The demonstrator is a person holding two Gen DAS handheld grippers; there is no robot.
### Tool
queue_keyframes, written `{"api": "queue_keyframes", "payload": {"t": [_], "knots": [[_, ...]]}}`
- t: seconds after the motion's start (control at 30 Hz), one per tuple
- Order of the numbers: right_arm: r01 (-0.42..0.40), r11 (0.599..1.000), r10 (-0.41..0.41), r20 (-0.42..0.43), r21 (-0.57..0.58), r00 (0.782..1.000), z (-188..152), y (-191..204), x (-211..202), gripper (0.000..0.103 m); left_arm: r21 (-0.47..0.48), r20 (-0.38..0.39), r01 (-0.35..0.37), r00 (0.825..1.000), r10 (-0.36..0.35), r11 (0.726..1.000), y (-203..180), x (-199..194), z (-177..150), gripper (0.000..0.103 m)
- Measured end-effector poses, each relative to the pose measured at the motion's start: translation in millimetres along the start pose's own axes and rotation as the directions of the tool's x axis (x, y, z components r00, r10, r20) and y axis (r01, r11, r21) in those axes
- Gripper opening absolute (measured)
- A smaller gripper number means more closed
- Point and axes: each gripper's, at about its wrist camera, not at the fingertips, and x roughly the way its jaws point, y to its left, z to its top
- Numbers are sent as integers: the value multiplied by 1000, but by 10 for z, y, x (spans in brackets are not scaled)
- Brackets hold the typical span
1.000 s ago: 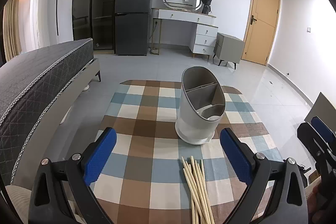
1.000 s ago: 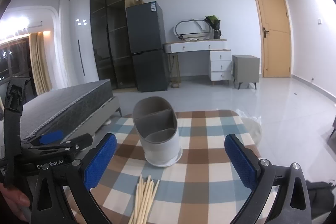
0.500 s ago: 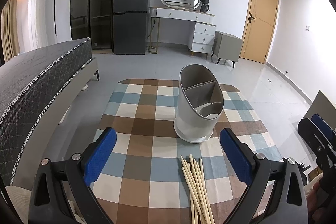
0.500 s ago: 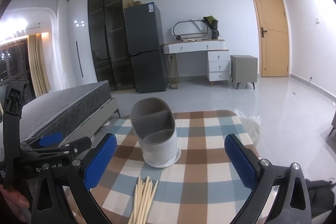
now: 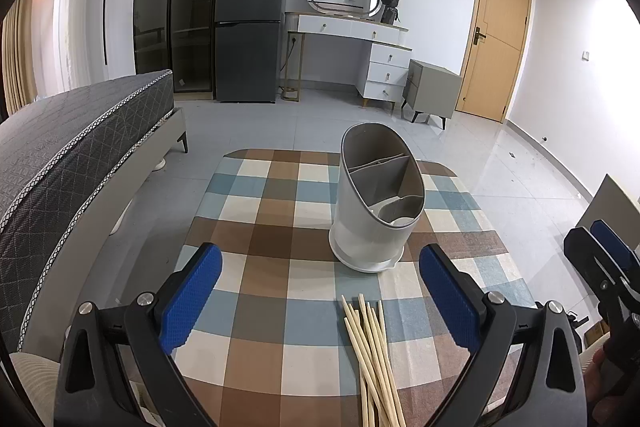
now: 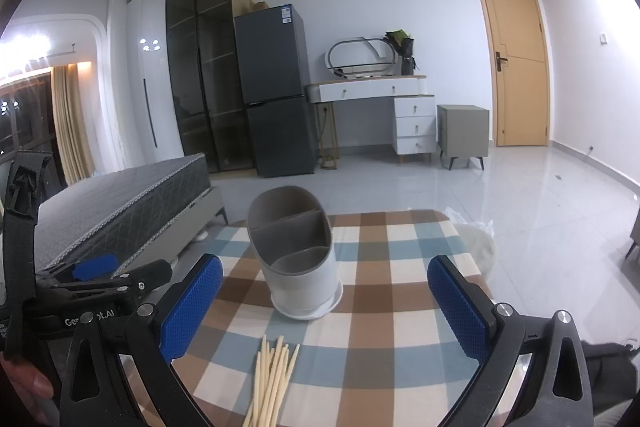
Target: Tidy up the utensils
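Two grippers were up over the table and both had their jaws spread wide with nothing between the blue pads. Left gripper hung above the near part of the checked cloth, and the right gripper was doing pretty much the same from the other side.

Chopsticks lay in a loose bundle flat on the cloth, just in front of the holder, tips fanned a bit toward it but not touching it. From the right wrist view the same bundle sat low between that gripper's fingers, near the bottom edge. The holder was upright on its little white saucer base, grey inside, split into compartments, and none of the sticks were in it.

Each gripper could be seen at the edge of the other's view. Background was a bed, fridge, white desk and a door.
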Motion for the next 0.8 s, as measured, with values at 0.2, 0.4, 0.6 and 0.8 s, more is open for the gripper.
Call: {"api": "queue_keyframes", "payload": {"t": [0.2,0.4,0.6,0.8], "knots": [[0,1000,0,-1,1,1000,-3,0,3,103,-2,0,1,1000,-1,1000,-3,-9,-2,96],[-1,1000,1,-3,1,1000,-11,-3,9,103,-5,-4,1,1000,-1,1000,-5,-7,-6,96],[0,1000,0,-11,3,1000,-38,4,21,103,-18,-16,3,1000,-4,1000,29,13,-1,96],[3,1000,-2,-18,5,1000,-47,10,42,103,-26,-23,8,1000,-9,1000,37,21,-2,96]]}}
